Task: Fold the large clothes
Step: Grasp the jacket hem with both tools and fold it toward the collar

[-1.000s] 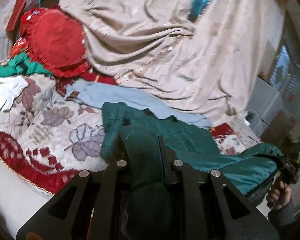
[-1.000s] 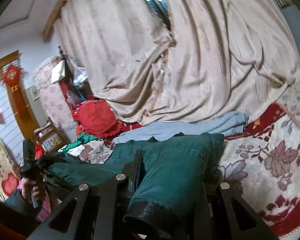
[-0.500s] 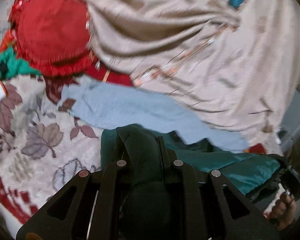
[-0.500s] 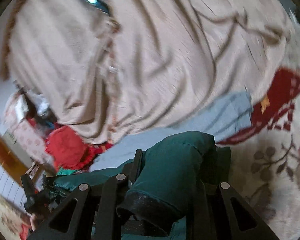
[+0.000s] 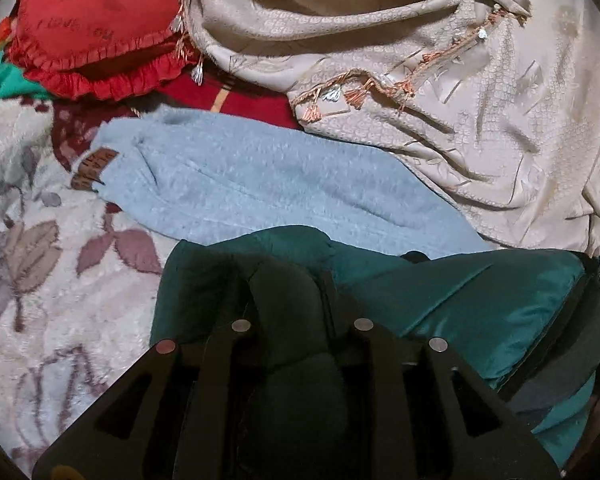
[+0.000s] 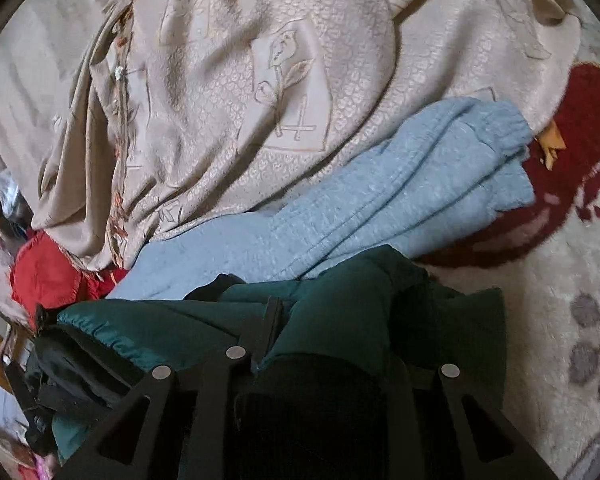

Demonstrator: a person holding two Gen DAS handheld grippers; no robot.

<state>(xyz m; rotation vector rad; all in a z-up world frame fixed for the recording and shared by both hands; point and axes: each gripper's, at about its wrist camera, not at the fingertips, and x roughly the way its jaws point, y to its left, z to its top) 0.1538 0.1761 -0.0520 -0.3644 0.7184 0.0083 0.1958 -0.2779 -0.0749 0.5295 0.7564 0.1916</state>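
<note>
A dark green padded jacket (image 5: 480, 300) lies low over the floral blanket, bunched between both grippers. My left gripper (image 5: 292, 296) is shut on a thick fold of it, which hides the fingertips. My right gripper (image 6: 332, 320) is shut on the jacket (image 6: 160, 328) at its other end, with a dark cuff bulging between the fingers. A light blue fleece garment (image 5: 260, 184) lies flat just beyond the jacket; it also shows in the right wrist view (image 6: 400, 192).
A beige embroidered curtain (image 5: 440, 80) drapes onto the bed behind the blue garment. A red frilled cushion (image 5: 92, 28) sits at the far left. The floral blanket (image 5: 40, 280) covers the bed.
Both grippers have moved forward and down toward the bed with the green jacket. The blue garment and curtain now fill the views; the room and the other hand have dropped out of sight.
</note>
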